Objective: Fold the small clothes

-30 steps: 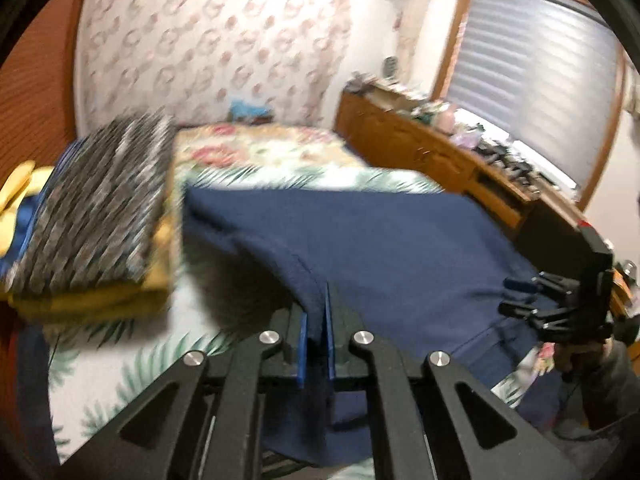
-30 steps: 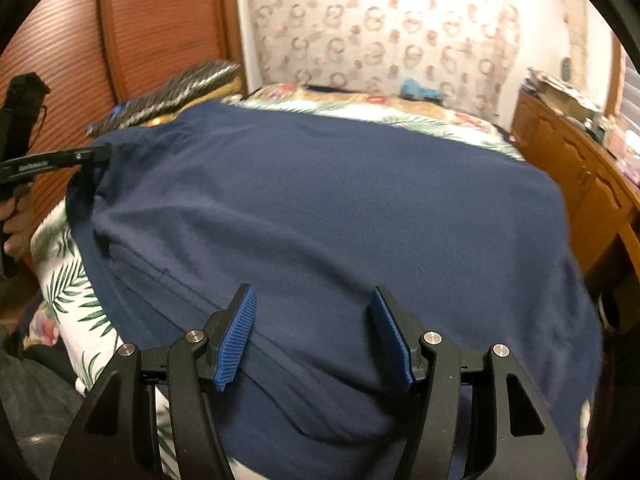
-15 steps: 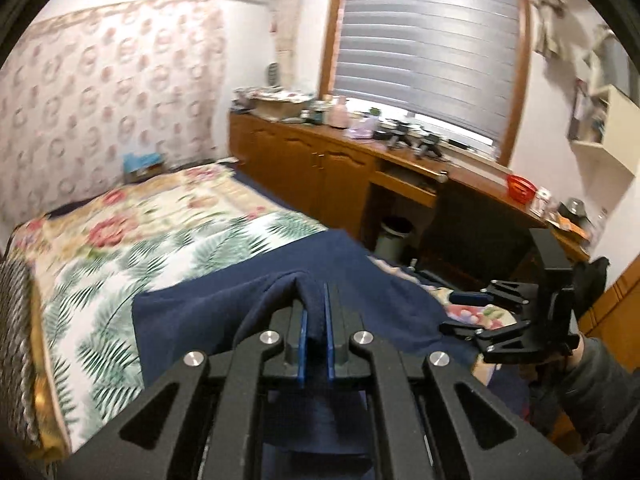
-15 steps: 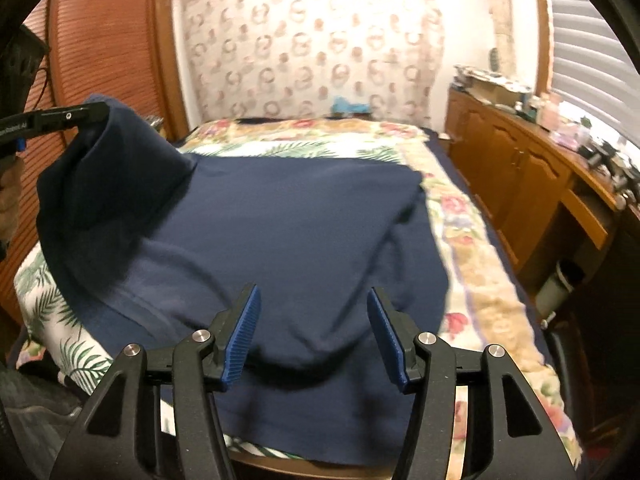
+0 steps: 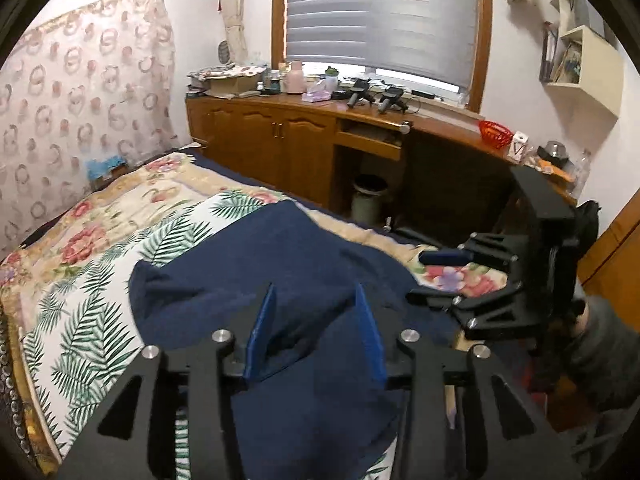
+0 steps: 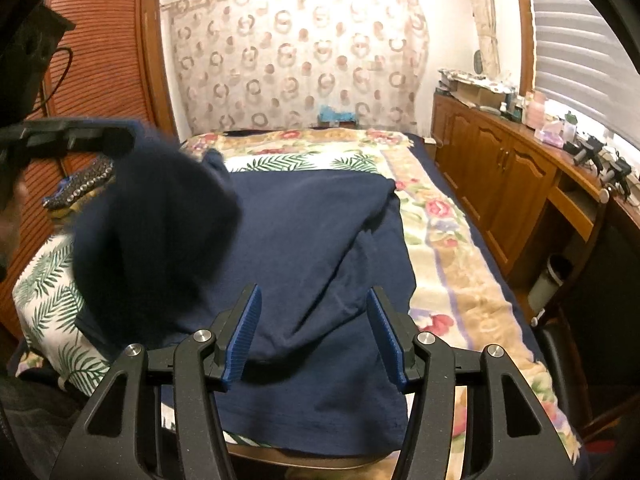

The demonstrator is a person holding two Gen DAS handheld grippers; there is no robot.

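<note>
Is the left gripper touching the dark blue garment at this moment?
Touching. In the right wrist view the dark blue garment rises in a peak right up to the left gripper with no gap, while its jaws are opening around the cloth.

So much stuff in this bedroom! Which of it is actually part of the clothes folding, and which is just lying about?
Part of the job:
- navy garment, spread on the bed
- left gripper, jaws opening, a fold of the cloth between them
- right gripper, open above the garment's near edge

Just lying about:
- red basket
- waste bin
- wooden cabinet
- patterned folded pile
</note>
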